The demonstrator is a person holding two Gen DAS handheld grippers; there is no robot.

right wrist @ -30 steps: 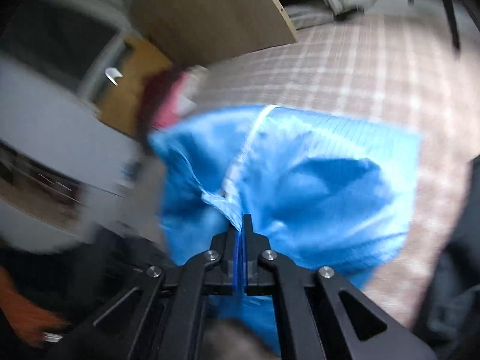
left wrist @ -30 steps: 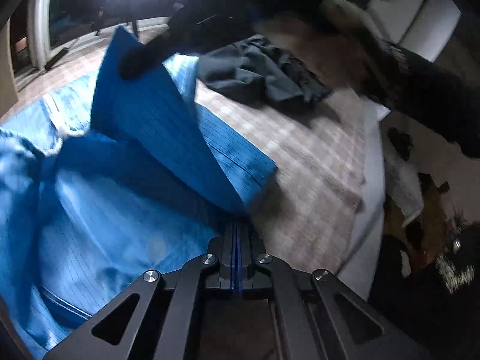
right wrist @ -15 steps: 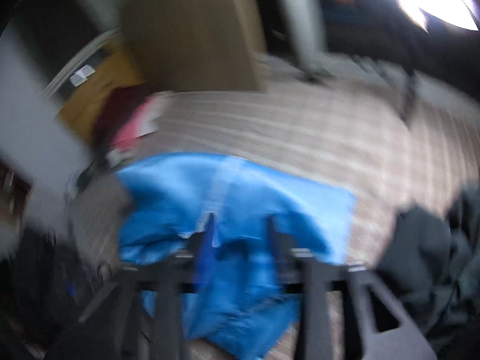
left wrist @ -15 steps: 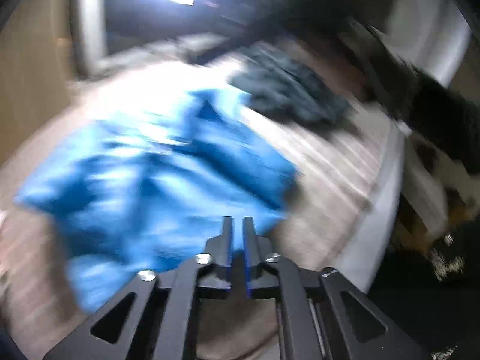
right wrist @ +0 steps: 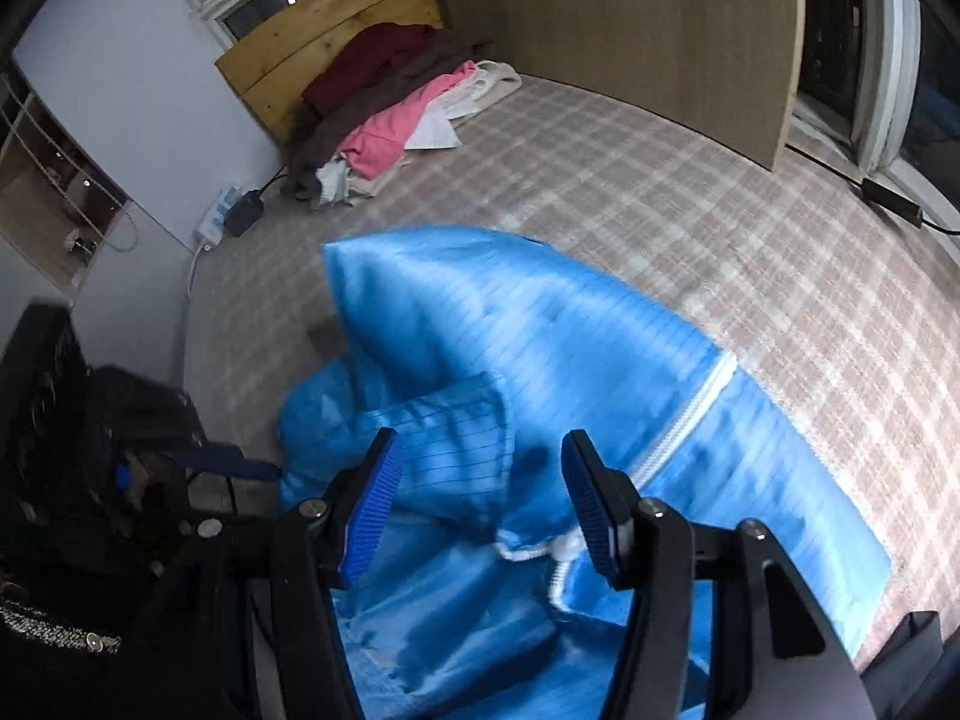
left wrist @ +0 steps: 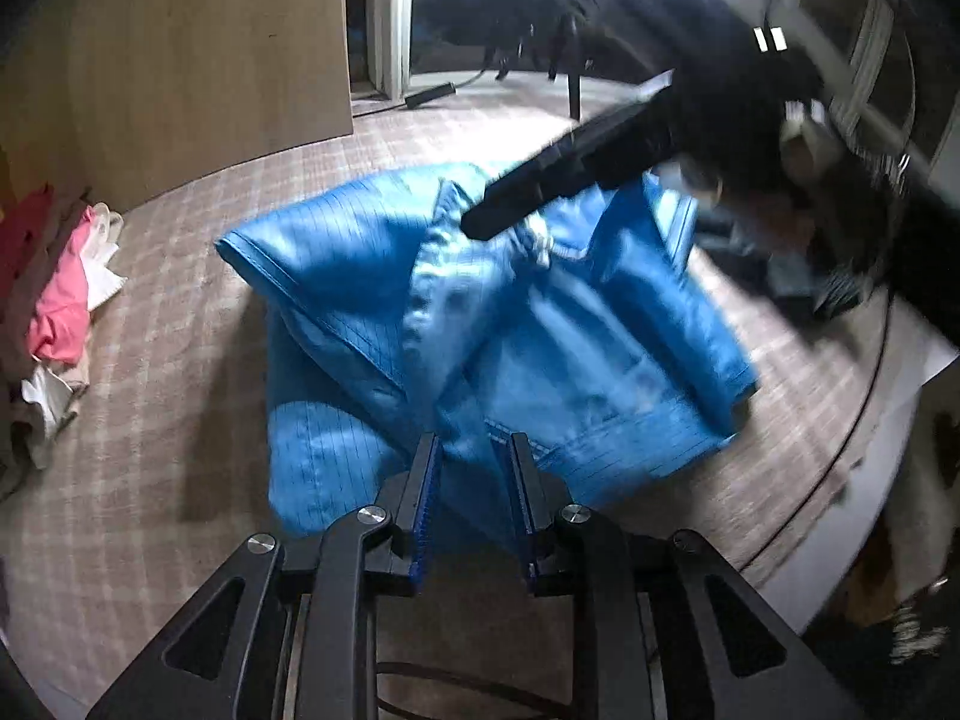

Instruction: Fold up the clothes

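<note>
A blue garment (left wrist: 480,324) with a white zipper lies rumpled and partly folded on the plaid bed cover (left wrist: 180,420). My left gripper (left wrist: 474,450) is open and empty just above its near edge. My right gripper (right wrist: 480,462) is open and empty above the garment (right wrist: 540,372), whose zipper (right wrist: 690,414) runs to the right of the jaws. In the left wrist view the right gripper's dark body (left wrist: 576,168) hovers over the garment's far side.
A pile of pink, white and maroon clothes (right wrist: 390,120) lies at the bed's far corner by a wooden headboard (right wrist: 336,18); it also shows in the left wrist view (left wrist: 60,300). A dark garment (left wrist: 780,264) lies at the right. The bed edge (left wrist: 840,480) curves at the right.
Both grippers were shut on the blue garment a second ago; both have opened and let it drop onto the bed, then pulled back above it.
</note>
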